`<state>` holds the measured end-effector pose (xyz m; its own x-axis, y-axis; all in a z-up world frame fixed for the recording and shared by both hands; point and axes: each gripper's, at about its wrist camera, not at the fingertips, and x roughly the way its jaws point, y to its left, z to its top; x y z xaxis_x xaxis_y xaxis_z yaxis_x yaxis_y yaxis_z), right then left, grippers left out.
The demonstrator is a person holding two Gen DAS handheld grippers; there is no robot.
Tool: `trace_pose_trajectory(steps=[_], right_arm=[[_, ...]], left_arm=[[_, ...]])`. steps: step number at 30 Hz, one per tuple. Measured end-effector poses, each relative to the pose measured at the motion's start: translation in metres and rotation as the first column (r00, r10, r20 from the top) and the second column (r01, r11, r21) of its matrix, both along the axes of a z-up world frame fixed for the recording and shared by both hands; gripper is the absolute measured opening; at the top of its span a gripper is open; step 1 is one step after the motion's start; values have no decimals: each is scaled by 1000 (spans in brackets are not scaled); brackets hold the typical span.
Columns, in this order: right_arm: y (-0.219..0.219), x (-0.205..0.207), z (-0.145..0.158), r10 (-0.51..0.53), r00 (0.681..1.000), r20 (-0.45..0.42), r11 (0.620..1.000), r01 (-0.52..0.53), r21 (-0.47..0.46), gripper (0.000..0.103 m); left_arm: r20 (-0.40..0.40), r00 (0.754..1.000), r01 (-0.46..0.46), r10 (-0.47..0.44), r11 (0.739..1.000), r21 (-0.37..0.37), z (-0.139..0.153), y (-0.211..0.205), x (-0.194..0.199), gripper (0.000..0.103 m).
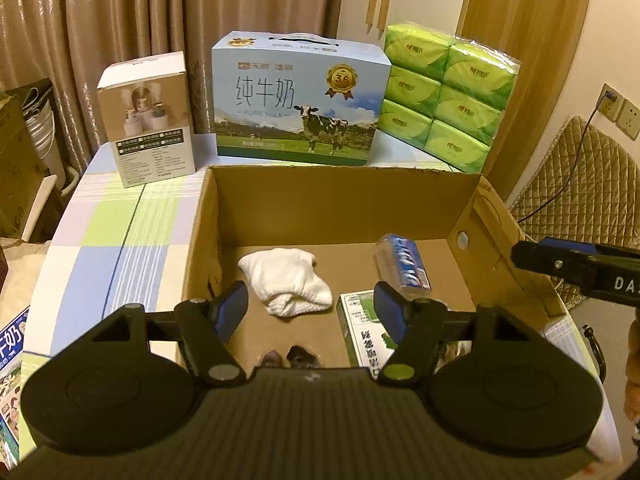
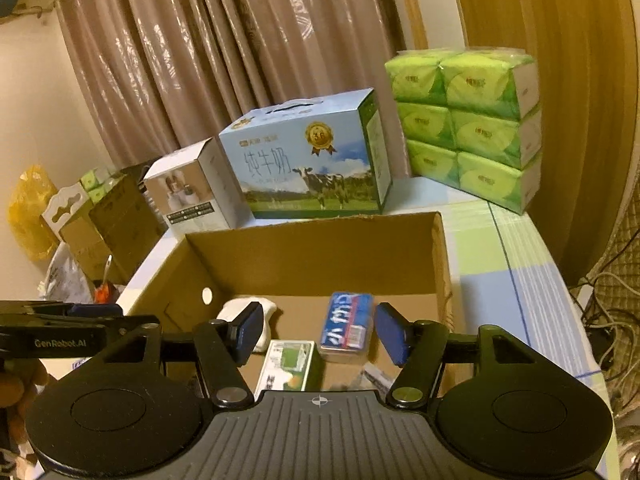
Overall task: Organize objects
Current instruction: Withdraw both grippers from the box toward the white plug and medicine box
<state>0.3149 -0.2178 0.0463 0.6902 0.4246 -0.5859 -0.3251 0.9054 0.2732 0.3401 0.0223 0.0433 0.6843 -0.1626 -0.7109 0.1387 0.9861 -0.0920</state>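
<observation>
An open cardboard box (image 1: 336,196) (image 2: 312,248) stands on the checked tablecloth. Inside lie a white folded cloth (image 1: 288,280) (image 2: 232,310), a blue-labelled tissue pack (image 1: 404,266) (image 2: 347,326) and a small green-and-white carton (image 1: 362,328) (image 2: 290,364). My left gripper (image 1: 310,312) is open and empty above the box's near side. My right gripper (image 2: 320,334) is open and empty above the box, over the tissue pack and carton. The right gripper's body shows in the left wrist view (image 1: 580,268); the left gripper's body shows in the right wrist view (image 2: 60,332).
Behind the box stand a blue milk carton case (image 1: 300,96) (image 2: 308,156), a white product box (image 1: 146,120) (image 2: 192,188) and a stack of green tissue packs (image 1: 444,92) (image 2: 468,124). Curtains hang behind. Cardboard boxes (image 2: 108,224) sit on the floor at left. A quilted chair (image 1: 576,184) and cables (image 2: 604,304) are at right.
</observation>
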Motion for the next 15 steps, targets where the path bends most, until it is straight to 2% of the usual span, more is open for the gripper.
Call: trace_pose_trajectory(steps=[11, 15], right_arm=[[-12, -78, 11, -7, 1000, -3, 1000, 7, 11, 76], [-12, -114, 15, -6, 1000, -4, 1000, 6, 11, 89]], left_arm=[[29, 998, -55, 55, 998, -3, 16, 22, -66, 73], [32, 995, -90, 91, 996, -8, 22, 31, -98, 78]])
